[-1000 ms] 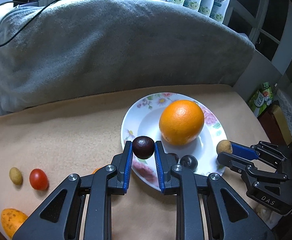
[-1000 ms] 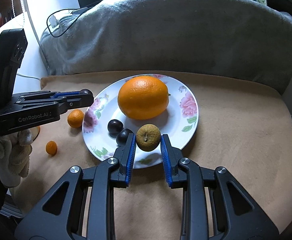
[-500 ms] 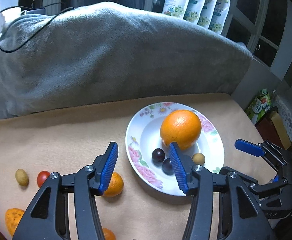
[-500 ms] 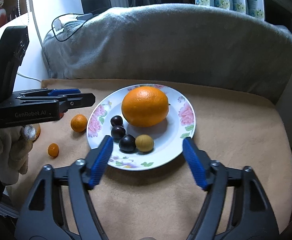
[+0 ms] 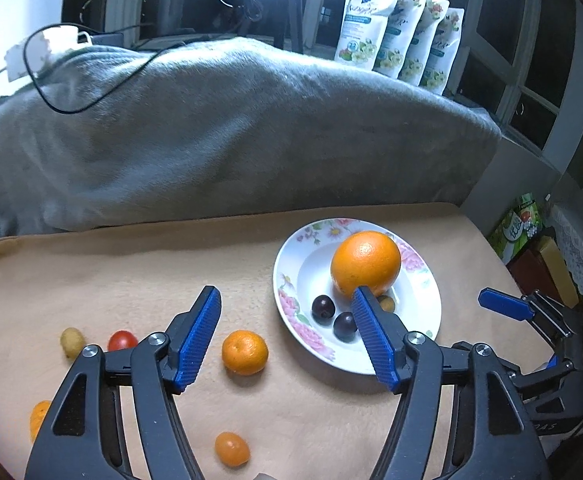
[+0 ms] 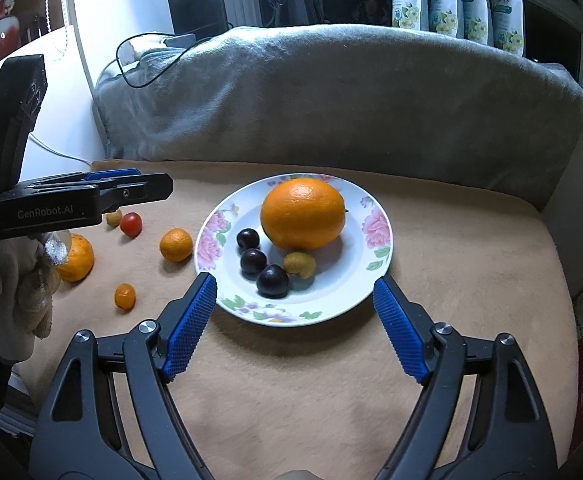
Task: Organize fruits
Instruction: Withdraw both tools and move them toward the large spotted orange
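Observation:
A floral plate [image 6: 371, 264] holds a large orange [image 6: 302, 214], three dark plums [image 6: 254, 261] and a small brown fruit [image 6: 299, 264]. My right gripper [image 6: 294, 282] hovers over the plate's near rim, its jaws opening with nothing between them. My left gripper [image 5: 285, 296] hangs just left of the plate [image 5: 411, 308], jaws also opening and empty. On the tan cloth to the left lie a mandarin [image 5: 245, 351], a cherry tomato [image 5: 122, 340], a small yellow fruit [image 5: 71, 342], a kumquat [image 5: 232, 449] and another orange [image 6: 76, 258].
A grey blanket-covered backrest [image 5: 231, 128] rises behind the cloth, with a black cable [image 5: 51, 92] on it and white pouches [image 5: 403, 40] beyond. Boxes [image 5: 539, 264] stand past the cloth's right edge. A gloved hand [image 6: 11, 280] holds the left gripper.
Both grippers opened: the left let go of a dark plum and the right of the brown fruit, and both fruits now lie on the plate. Both grippers pulled back and up.

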Available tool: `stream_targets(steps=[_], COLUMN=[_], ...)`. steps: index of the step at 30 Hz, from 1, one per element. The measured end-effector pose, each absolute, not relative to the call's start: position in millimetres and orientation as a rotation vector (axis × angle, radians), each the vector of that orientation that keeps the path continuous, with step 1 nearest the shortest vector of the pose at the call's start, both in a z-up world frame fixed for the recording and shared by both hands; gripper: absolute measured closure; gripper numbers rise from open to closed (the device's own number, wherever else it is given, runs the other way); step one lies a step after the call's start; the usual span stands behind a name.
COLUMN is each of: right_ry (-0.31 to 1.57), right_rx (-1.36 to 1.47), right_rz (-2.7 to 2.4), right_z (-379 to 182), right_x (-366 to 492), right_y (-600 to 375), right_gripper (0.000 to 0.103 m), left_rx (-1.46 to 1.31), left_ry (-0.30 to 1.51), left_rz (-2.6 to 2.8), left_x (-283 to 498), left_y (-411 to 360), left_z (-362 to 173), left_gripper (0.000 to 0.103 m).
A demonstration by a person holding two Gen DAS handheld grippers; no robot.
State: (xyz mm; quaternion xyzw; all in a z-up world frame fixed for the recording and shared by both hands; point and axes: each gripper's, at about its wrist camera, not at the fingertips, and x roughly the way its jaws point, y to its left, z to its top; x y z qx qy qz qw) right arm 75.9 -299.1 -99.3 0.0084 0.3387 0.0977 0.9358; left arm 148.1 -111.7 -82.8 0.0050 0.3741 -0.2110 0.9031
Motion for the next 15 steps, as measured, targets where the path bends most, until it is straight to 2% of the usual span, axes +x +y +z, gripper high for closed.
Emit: stream_targets(steps=[15], right_ry=[0.646], right_rx=[-0.012], right_rz=[0.205], right_z=[-78], right_x=[63], right_y=[-277], right_gripper=[0.02], left_rx=[0.038], left_ry=[0.639], left_rz=[-0.395], left_x=[109], left_y=[-89], left_z=[-53], left_gripper=[0.035])
